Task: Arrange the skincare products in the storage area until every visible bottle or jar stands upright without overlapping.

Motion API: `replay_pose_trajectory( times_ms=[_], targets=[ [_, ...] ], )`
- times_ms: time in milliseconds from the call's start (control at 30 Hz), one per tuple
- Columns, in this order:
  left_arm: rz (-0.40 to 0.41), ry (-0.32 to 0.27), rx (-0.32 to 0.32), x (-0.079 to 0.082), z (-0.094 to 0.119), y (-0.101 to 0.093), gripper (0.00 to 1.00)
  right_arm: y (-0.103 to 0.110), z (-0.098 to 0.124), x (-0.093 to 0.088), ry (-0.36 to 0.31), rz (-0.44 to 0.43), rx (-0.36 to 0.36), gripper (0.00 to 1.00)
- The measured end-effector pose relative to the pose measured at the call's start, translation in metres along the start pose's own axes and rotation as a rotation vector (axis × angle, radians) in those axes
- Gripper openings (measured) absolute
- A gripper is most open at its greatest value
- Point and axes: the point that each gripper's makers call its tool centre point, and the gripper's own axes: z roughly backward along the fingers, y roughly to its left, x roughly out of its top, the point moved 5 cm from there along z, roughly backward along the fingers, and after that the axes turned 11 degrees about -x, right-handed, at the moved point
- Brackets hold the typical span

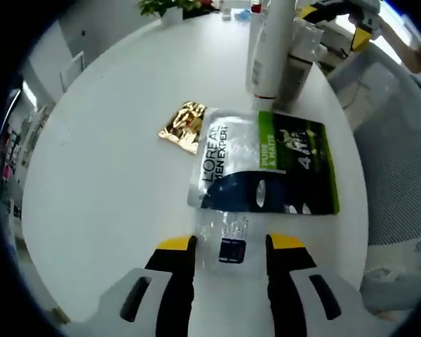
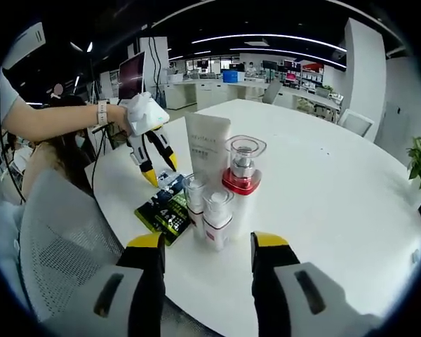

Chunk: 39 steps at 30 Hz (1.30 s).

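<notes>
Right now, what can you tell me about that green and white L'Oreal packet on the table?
The L'Oreal packet is a flat, glossy sachet, white and dark blue with a green band reading "Pure & Matte". It lies flat on the white table, one corner overlapping a crinkled gold sachet, its lower edge meeting a small clear packet. The open left gripper hovers just short of it.

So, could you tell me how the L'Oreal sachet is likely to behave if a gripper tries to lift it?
The sachet lies flat on the white table, so it probably offers little edge to grip. It looks thin and glossy: likely light, floppy and somewhat slippery.
</notes>
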Motion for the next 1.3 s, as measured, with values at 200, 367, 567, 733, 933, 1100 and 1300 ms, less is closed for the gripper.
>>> replay_pose_trajectory(
  times_ms=[200, 367, 567, 733, 933, 1100, 1300],
  targets=[
    [0.003, -0.005, 0.0, -0.007, 0.001, -0.006, 0.37, -0.001, 0.0, 0.0, -0.004, 0.0, -0.001, 0.5],
    [0.008, 0.005, 0.001, -0.011, 0.002, -0.009, 0.37, 0.0, 0.001, 0.0, -0.005, 0.003, -0.001, 0.5],
    [0.014, 0.008, 0.003, -0.013, 0.002, -0.016, 0.37, -0.001, 0.001, 0.002, -0.011, 0.007, -0.004, 0.5],
    [0.017, 0.01, 0.002, -0.013, 0.002, -0.022, 0.37, 0.0, 0.001, 0.002, -0.012, 0.008, -0.002, 0.5],
    [0.013, 0.015, -0.003, -0.013, 0.001, -0.033, 0.37, 0.0, 0.003, 0.0, -0.012, 0.006, -0.002, 0.5],
    [0.024, 0.005, 0.003, -0.013, -0.001, -0.04, 0.37, 0.0, 0.003, 0.0, -0.013, 0.007, -0.003, 0.5],
    [0.032, 0.003, 0.004, -0.014, -0.001, -0.05, 0.37, 0.002, 0.004, 0.0, -0.016, 0.01, -0.001, 0.5]
  ],
)
